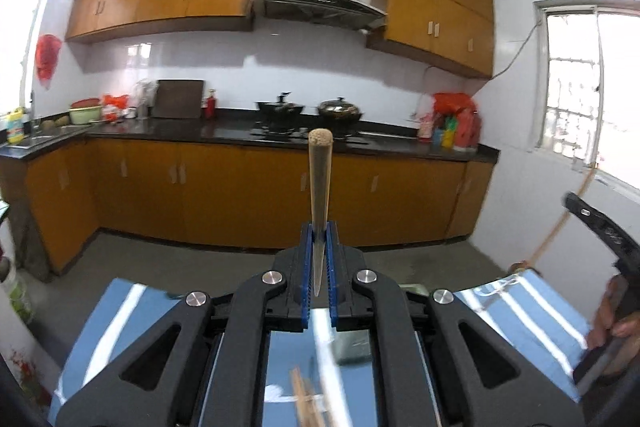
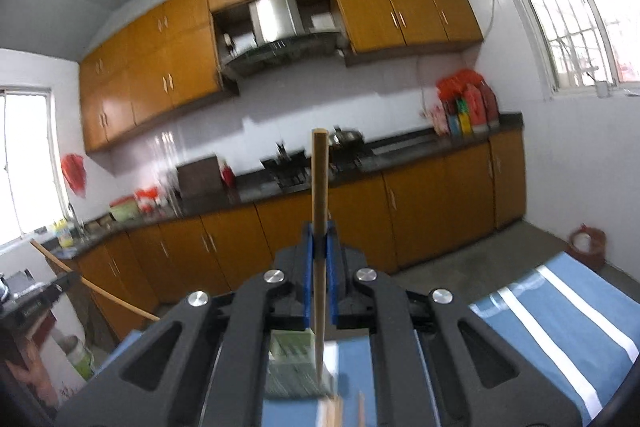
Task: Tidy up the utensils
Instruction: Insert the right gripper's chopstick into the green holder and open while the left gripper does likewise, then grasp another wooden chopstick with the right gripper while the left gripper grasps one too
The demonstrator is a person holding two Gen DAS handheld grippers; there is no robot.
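Left wrist view: the left gripper (image 1: 319,227) is clamped on a chopstick (image 1: 319,183), whose long axis runs straight ahead from the jaws, blunt end away. More chopsticks (image 1: 304,401) lie blurred below on the blue striped table (image 1: 120,311).

Right wrist view: the right gripper (image 2: 319,227) pinches a second chopstick (image 2: 320,187), likewise pointing forward, above a green container (image 2: 292,367), probably its destination. Orange kitchen cabinets (image 2: 420,211) lie beyond

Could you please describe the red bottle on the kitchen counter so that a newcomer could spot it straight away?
Find the long black countertop under the orange wall cabinets. Left of the stove's black pans, a dark brown board leans against the white tiles. The red bottle stands just right of that board, slim and upright.
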